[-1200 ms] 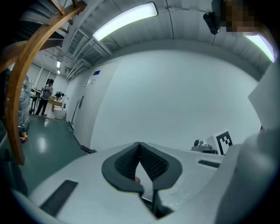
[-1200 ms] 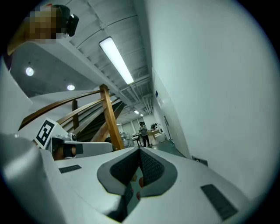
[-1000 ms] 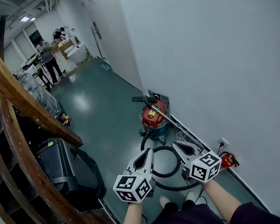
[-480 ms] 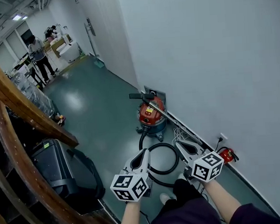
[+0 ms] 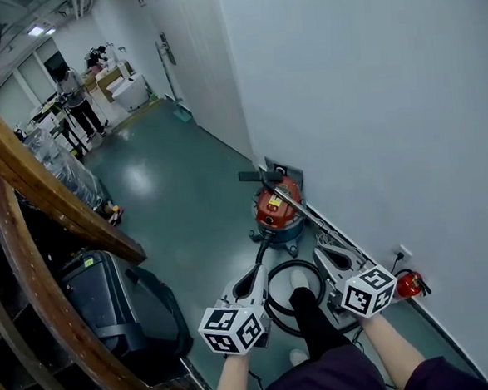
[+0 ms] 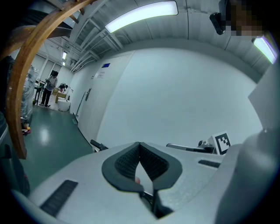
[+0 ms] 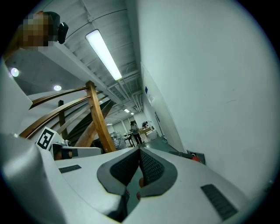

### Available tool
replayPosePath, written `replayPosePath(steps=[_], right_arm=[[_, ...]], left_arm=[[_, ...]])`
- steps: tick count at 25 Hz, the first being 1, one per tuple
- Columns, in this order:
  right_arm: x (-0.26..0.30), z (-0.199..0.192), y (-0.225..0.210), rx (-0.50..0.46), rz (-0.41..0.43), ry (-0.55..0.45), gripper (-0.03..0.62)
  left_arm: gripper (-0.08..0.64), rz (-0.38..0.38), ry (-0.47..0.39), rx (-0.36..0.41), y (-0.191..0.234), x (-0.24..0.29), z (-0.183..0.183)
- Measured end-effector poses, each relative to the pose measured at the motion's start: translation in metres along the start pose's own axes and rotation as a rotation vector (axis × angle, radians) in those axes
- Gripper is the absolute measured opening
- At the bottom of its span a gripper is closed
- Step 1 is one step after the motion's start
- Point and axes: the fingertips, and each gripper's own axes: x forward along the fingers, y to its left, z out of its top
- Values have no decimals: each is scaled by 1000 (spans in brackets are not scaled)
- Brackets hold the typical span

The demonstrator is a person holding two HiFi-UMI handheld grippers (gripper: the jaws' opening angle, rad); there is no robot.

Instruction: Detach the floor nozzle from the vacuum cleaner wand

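Obs., standing in corridor. Task not yet begun; nothing touched.

Left tool: jaws fully together, pads meeting, nothing between them. Confirmed in its own view.

Right tool: same, jaws closed on nothing; own view agrees.

Both are held out roughly level, side by side, pointing along the corridor.

Vacuum cleaner: red canister on the green floor, close to the white wall. It sits ahead of and below both tools, well apart from them. Black hose leaves the canister and loops on the floor toward the wearer's forward shoe.

Wand: slim metal tube, long axis slanting beside the wall. Its near end is down by the right tool's side; its far end is up over the canister.

Black crosspiece at that far end: I take it for the floor nozzle, but it is too small to be sure.

Judgement: the joint to be parted lies at the far end, beyond both tools. The right tool is nearer the tube and suits steadying it. The left tool lines up better with the crosspiece. Both must open first.
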Motion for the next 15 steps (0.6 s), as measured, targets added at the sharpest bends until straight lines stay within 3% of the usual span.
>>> replayPosePath(steps=[8, 15], right_arm=[[55, 6, -40, 8, 6, 8, 17], [137, 26, -91, 10, 30, 11, 17]], left_arm=[[5, 20, 11, -20, 44, 46, 7], [5, 43, 7, -40, 98, 112, 32]])
